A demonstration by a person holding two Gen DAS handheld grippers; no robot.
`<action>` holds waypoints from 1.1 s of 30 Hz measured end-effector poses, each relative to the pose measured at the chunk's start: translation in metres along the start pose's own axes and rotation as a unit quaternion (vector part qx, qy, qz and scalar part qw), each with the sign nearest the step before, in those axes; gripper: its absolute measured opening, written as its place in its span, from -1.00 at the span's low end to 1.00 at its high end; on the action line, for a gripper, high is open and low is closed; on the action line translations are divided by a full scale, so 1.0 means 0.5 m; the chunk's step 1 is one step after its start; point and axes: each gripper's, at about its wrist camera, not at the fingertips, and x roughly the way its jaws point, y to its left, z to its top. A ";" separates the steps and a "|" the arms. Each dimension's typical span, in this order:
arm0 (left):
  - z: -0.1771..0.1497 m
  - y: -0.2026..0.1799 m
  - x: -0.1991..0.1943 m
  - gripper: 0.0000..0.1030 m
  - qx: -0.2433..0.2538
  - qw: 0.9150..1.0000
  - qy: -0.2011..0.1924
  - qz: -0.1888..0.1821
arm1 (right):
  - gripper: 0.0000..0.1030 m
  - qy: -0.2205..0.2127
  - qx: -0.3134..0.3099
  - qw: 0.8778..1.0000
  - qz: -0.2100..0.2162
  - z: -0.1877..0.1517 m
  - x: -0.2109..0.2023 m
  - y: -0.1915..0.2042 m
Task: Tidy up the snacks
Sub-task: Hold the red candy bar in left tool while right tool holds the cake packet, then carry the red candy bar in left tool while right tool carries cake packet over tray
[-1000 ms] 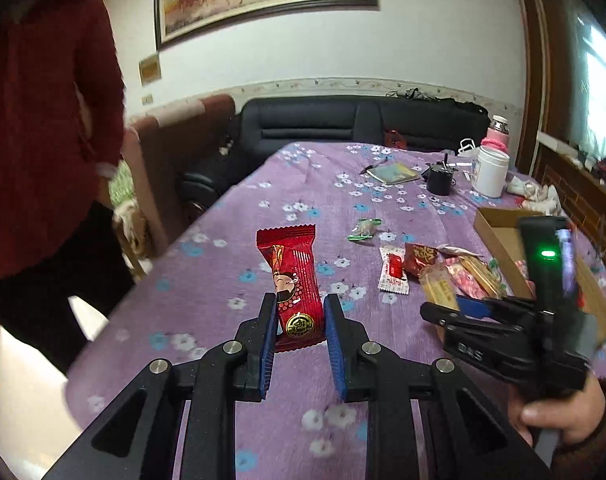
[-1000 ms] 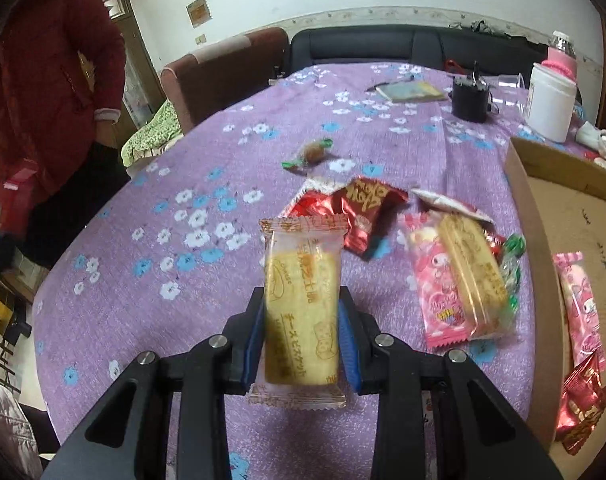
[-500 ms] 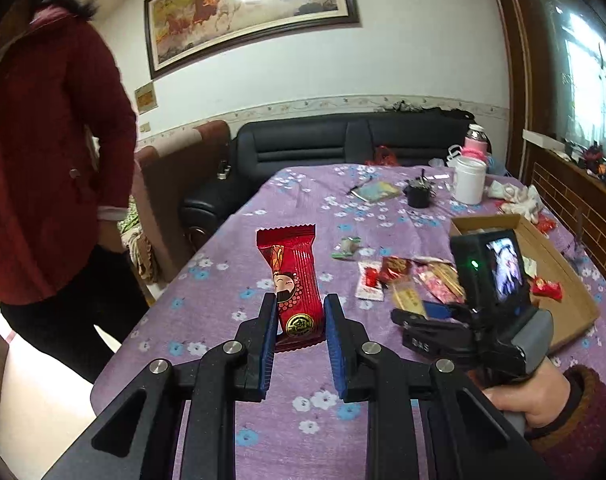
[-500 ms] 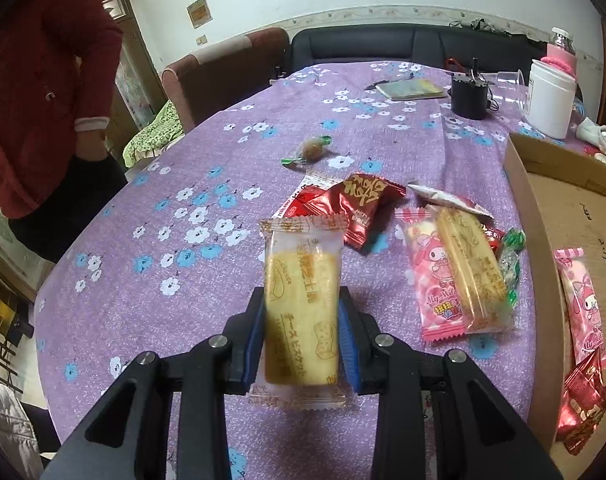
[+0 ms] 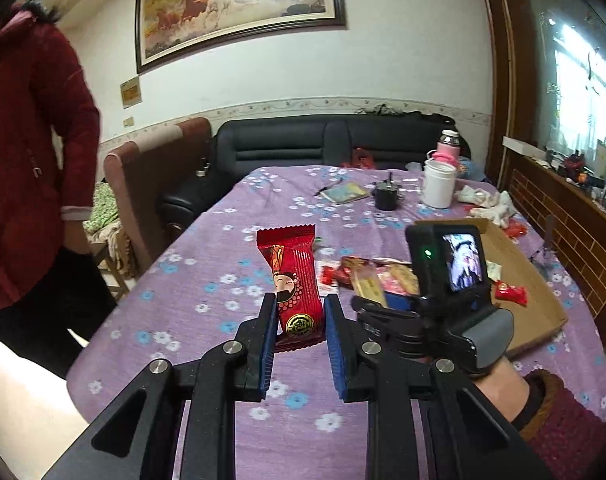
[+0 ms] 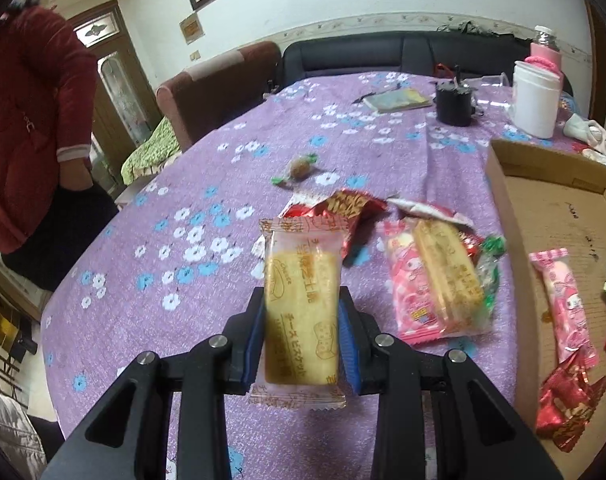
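Note:
My left gripper (image 5: 298, 312) is shut on a red snack packet (image 5: 294, 284) and holds it upright above the purple flowered tablecloth. My right gripper (image 6: 302, 312) is shut on a yellow cheese biscuit packet (image 6: 301, 312), also lifted. In the left wrist view the right gripper (image 5: 387, 312) sits just to the right, its biscuit packet (image 5: 369, 288) partly showing. A cardboard tray (image 6: 515, 216) lies at the right with a pink packet (image 6: 563, 300) and red packets inside. A pile of snacks (image 6: 431, 276) lies on the cloth beside the tray.
A green-ended candy (image 6: 297, 169) lies alone further back. A white jar (image 6: 537, 98), a black cup (image 6: 454, 103) and a booklet (image 6: 397, 100) stand at the far end. A person in a red jacket (image 6: 27, 132) stands at the table's left. A sofa (image 5: 323, 140) is behind.
The left gripper has risen and pulled back, so more of the room shows. The right gripper has lifted a little with its biscuit packet. The person at left shifted slightly.

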 end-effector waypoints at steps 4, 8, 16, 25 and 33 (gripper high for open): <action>-0.010 -0.021 0.028 -0.54 -0.003 1.000 0.015 -0.024 | -0.37 -0.005 0.007 1.000 0.005 0.007 -0.008 -0.008; -0.018 -0.026 0.061 -0.54 -0.004 0.999 0.027 -0.040 | -0.37 -0.011 0.013 1.000 0.008 0.013 -0.017 -0.013; -0.022 0.012 0.152 -0.54 -0.028 0.996 0.046 -0.070 | -0.37 -0.039 0.021 0.999 0.015 0.030 -0.059 -0.020; -0.023 -0.024 0.261 -0.54 -0.025 0.989 0.068 -0.128 | -0.37 -0.081 0.061 0.995 -0.018 0.066 -0.115 -0.103; -0.002 -0.115 0.277 -0.54 0.013 0.984 0.070 -0.164 | -0.37 -0.079 0.129 0.987 -0.052 0.090 -0.146 -0.218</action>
